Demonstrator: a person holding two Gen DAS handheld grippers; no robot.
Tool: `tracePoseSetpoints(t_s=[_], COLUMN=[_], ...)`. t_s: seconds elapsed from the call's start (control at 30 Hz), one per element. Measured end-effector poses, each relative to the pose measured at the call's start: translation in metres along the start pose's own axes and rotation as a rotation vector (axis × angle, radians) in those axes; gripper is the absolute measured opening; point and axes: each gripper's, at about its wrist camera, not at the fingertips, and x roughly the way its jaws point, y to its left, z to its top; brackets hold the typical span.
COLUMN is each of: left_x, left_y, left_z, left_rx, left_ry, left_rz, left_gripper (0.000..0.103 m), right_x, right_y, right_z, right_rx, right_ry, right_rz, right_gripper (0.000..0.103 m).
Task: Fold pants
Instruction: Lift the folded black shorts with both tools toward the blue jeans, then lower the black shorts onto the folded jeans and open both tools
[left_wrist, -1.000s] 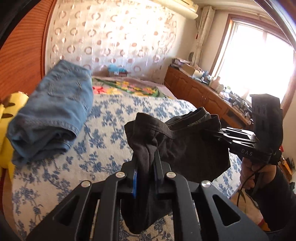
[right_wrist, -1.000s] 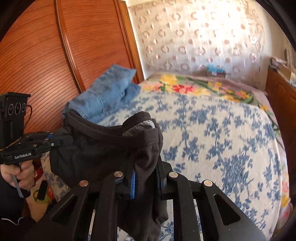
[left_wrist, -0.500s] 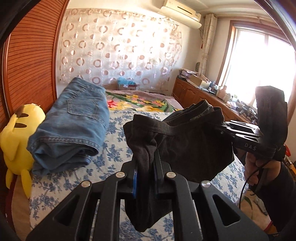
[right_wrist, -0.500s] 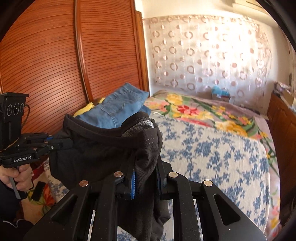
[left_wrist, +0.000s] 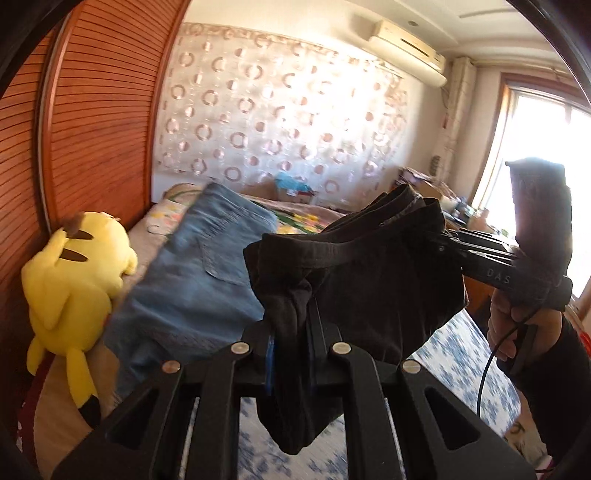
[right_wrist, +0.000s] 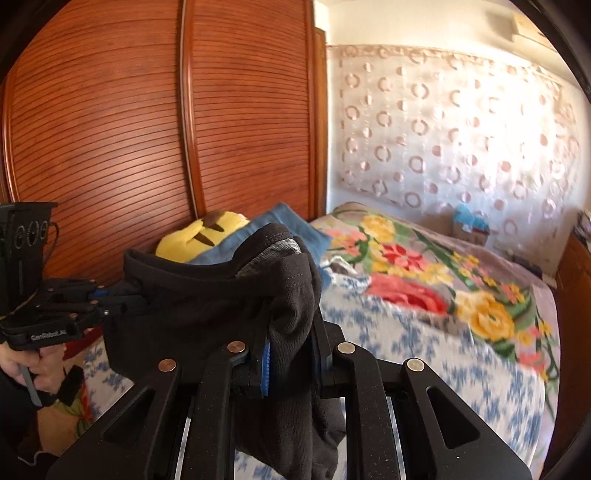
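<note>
Pants: dark pants (left_wrist: 369, 280) hang bunched between both grippers, above the bed (right_wrist: 424, 350).
Left gripper (left_wrist: 291, 354): clamped on pants.
Right gripper (right_wrist: 291, 354): clamped on pants.

Both our grippers clamped, held up side by side

Our left black two-finger gripper (left_wrist: 291, 354) has its blue-padded jaws pinched tight on dark cloth, and our right black two-finger gripper (right_wrist: 291, 362) is clamped the same way on the same dark cloth. Each points forward and somewhat downward. Our bare right hand (left_wrist: 517, 328) and left hand (right_wrist: 29, 365) grip the handles from below, dark sleeves at the wrists.
</note>
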Motion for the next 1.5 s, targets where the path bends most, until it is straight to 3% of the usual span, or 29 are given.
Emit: tracePoseSetpoints(t_s=[0.33, 0.53, 1.0, 1.07, 1.17, 1.3, 1.37, 1.5], left_x=[0.022, 0.035, 0.048, 0.049, 0.049, 0.043, 0.039, 0.033], left_y=[0.034, 0.056, 0.076, 0.073, 0.072, 0.072, 0.072, 0.065], left_z=[0.018, 0.018, 0.013, 0.013, 0.011, 0.012, 0.013, 0.018], left_rx=[-0.05, -0.102, -0.119, -0.105, -0.107, -0.099, -0.095, -0.07], left_ry=[-0.034, -0.012, 0.016, 0.021, 0.032, 0.024, 0.016, -0.006], left_rz=[0.115, 0.147, 0.207, 0.233, 0.239, 0.257, 0.248, 0.254], left_gripper=[0.009, 0.009, 0.009, 0.012, 0.019, 0.029, 0.043, 0.047], right_x=[0.087, 0.137, 0.212, 0.218, 0.225, 0.21, 0.198, 0.18], right_y=[0.0, 0.008, 0.026, 0.027, 0.021, 0.006, -0.001, -0.012], right_z=[0.061, 0.086, 0.099, 0.099, 0.1, 0.103, 0.103, 0.09], right_rx=[-0.125, -0.183, -0.246, -0.242, -0.177, -0.113, -0.088, -0.048], right_ry=[0.055, 0.074, 0.131, 0.137, 0.166, 0.126, 0.106, 0.104], right_rz=[0.061, 0.089, 0.131, 0.14, 0.128, 0.113, 0.099, 0.105], right_gripper=[0.013, 0.013, 0.014, 0.015, 0.03, 0.046, 0.047, 0.048])
